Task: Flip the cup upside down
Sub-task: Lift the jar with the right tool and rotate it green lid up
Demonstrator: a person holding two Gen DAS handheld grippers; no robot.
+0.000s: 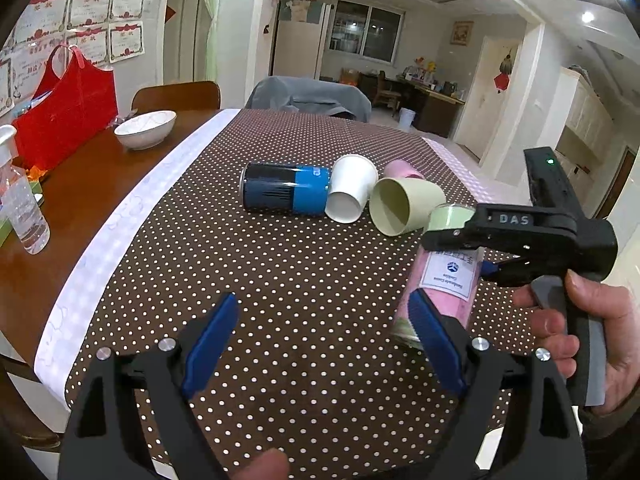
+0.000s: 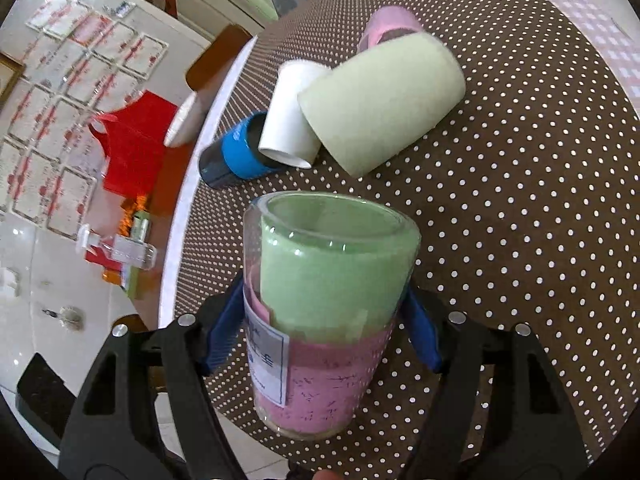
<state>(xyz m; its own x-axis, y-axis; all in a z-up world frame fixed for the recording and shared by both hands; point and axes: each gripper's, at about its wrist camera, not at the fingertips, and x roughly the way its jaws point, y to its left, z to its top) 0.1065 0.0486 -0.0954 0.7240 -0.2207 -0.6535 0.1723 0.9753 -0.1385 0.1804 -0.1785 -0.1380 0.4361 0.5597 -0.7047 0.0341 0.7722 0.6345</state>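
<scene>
Right wrist view: the right gripper (image 2: 324,340) is pinching the clear cup (image 2: 324,312) above the dotted cloth, axis pointing toward 12 o'clock; the left gripper (image 1: 320,344) is hanging spread, the cup at its 2 o'clock.

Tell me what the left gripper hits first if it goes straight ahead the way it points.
Probably the bare dotted tablecloth: the open left gripper angles down toward it. Farther along lie the blue can and white cup; depth is uncertain.
</scene>
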